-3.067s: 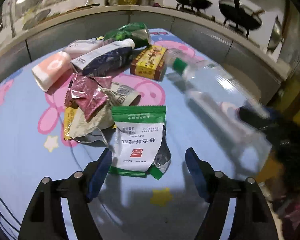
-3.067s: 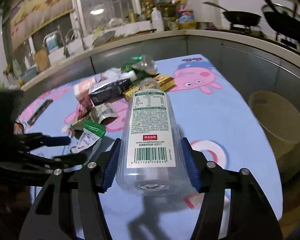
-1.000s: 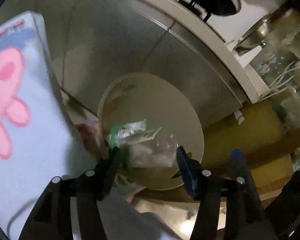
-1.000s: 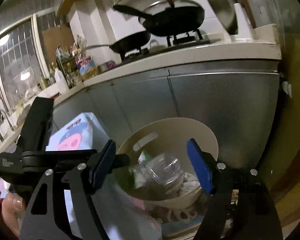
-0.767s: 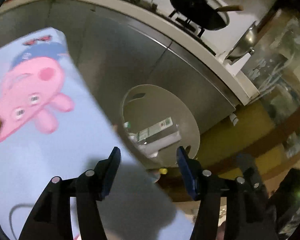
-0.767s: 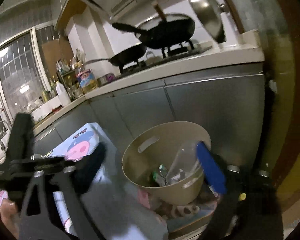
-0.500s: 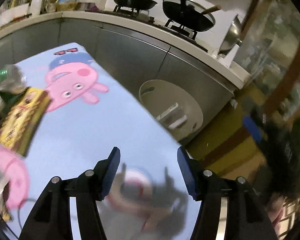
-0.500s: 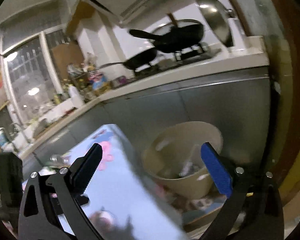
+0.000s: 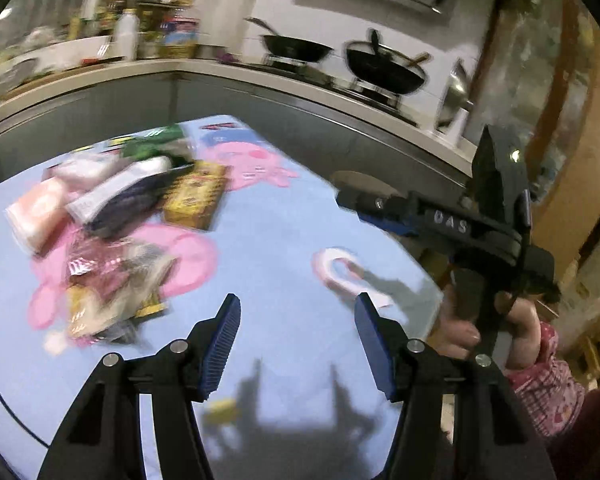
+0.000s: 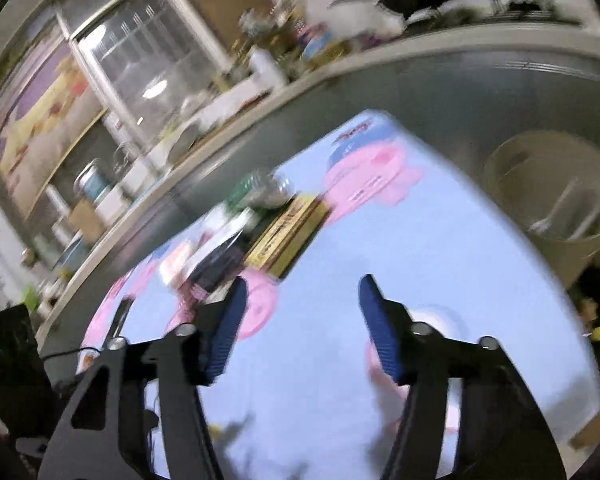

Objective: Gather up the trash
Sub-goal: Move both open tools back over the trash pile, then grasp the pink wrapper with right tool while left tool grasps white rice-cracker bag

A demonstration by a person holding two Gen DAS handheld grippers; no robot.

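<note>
Both claws have swung away from the bin and back over the bench since a second ago, and neither carries anything now. Our left claw stands partly open, nothing between its blue pads, above bare blue cloth. Our right claw is closing on empty air; in the left view it juts in from the right, gripped by our hand. Beyond the left claw the trash heap lies blurred on the bench: wrappers nearest, a dark pouch and a yellow box further back, a crushed green bottle at the far edge. Off the bench's right side stands the beige bin, a clear bottle inside.
</note>
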